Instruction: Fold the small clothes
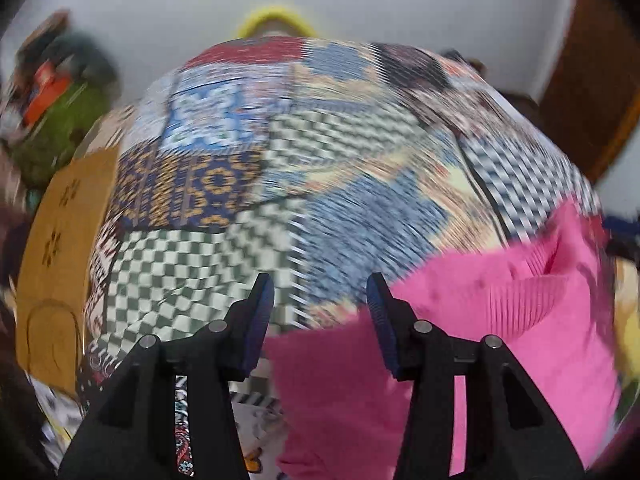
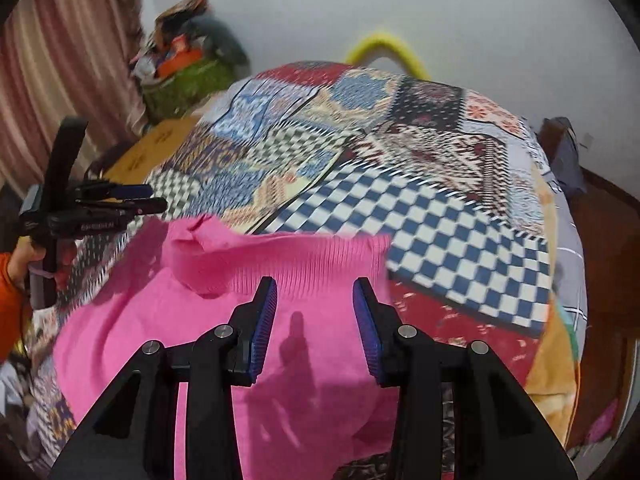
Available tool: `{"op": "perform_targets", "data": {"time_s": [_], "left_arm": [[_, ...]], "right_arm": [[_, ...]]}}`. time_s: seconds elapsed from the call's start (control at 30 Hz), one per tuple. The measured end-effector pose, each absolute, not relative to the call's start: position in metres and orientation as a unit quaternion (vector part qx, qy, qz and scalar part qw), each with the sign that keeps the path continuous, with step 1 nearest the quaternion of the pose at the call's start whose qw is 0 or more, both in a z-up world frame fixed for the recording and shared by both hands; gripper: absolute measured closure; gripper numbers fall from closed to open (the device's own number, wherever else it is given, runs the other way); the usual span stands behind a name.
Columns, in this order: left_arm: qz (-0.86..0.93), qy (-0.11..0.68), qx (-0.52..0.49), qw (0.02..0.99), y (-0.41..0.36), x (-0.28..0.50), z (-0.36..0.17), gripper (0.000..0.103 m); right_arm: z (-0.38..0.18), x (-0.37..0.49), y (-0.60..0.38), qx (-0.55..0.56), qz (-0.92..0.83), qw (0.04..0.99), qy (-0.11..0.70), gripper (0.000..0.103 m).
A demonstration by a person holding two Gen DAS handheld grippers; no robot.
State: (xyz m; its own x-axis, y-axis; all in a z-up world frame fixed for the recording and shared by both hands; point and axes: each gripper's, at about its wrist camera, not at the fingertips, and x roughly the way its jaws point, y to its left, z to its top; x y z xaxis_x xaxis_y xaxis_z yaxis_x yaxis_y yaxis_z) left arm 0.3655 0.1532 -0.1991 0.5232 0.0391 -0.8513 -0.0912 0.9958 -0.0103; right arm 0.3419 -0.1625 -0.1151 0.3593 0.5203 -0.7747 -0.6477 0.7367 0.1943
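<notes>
Pink knit — a small ribbed garment (image 2: pixel 224 320) — lies spread on a patchwork bedcover (image 2: pixel 440 232), filling the lower half of the right wrist view. Its ribbed band runs across from about 9 o'clock to 2 o'clock of the right gripper (image 2: pixel 315 292), and near its 10 o'clock end the fabric is turned over on itself in a soft roll. Whether that roll is a deliberate first fold or just a rumple cannot be told; the rest of the cloth looks like a single loose layer with shallow wrinkles. As a judgement, the folding is at an early stage: the garment is laid out but no neat, compact shape is formed, so most of the work is left.

Both claws are empty. The right gripper hangs over the middle of the pink knit with its jaws part-way apart and nothing pinched between the blue pads. The left gripper (image 1: pixel 321 296) also stands moderately wide, clear of the cloth; in its own blurred view the pink fabric (image 1: pixel 480 320) sits from 3 to 5 o'clock, mostly beside its right-hand finger, with checkered bedcover (image 1: pixel 180 272) ahead. From the right wrist view the left gripper (image 2: pixel 154 198) appears at 9 o'clock, off the garment's edge, held by a hand (image 2: pixel 64 258) in an orange sleeve.

Farther out, a yellow loop (image 2: pixel 384 50) shows against the white wall at 12 o'clock, and a green basket (image 2: pixel 180 88) of clutter at 11 o'clock.
</notes>
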Motion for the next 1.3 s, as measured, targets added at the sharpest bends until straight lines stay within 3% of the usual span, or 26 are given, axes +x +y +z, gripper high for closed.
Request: {"op": "perform_targets", "data": {"time_s": [0.13,0.27,0.67,0.8,0.83,0.9,0.93,0.97,1.0,1.3], "left_arm": [[0.033,0.490,-0.038,0.870,0.166,0.356,-0.196,0.054],[0.037,0.505,-0.024,0.862,0.168,0.336,-0.207,0.047],[-0.004,0.530,-0.050,0.846,0.156,0.341,-0.239,0.035],[-0.033,0.531,-0.082,0.843,0.151,0.355,-0.244,0.035],[-0.037,0.528,-0.087,0.844,0.150,0.356,-0.243,0.038],[-0.059,0.522,-0.102,0.845,0.148,0.356,-0.243,0.063],[-0.060,0.518,-0.102,0.847,0.147,0.355,-0.241,0.069],[-0.055,0.512,-0.091,0.852,0.146,0.353,-0.239,0.086],[-0.051,0.510,-0.080,0.855,0.146,0.352,-0.236,0.091],[-0.010,0.529,-0.067,0.846,0.178,0.316,-0.236,0.093]], "right_arm": [[-0.108,0.330,-0.185,-0.063,0.350,0.821,0.446,0.067],[-0.115,0.316,-0.198,-0.057,0.341,0.814,0.467,0.053],[-0.166,0.246,-0.219,-0.011,0.341,0.762,0.550,0.053],[-0.169,0.235,-0.213,-0.009,0.349,0.767,0.537,0.050],[-0.169,0.235,-0.213,-0.009,0.353,0.767,0.536,0.051],[-0.168,0.235,-0.208,-0.010,0.358,0.767,0.533,0.068],[-0.168,0.236,-0.205,-0.012,0.363,0.766,0.530,0.074],[-0.168,0.238,-0.203,-0.016,0.369,0.764,0.529,0.086],[-0.169,0.237,-0.201,-0.016,0.375,0.760,0.530,0.090],[-0.159,0.269,-0.200,-0.054,0.376,0.766,0.519,0.093]]}}
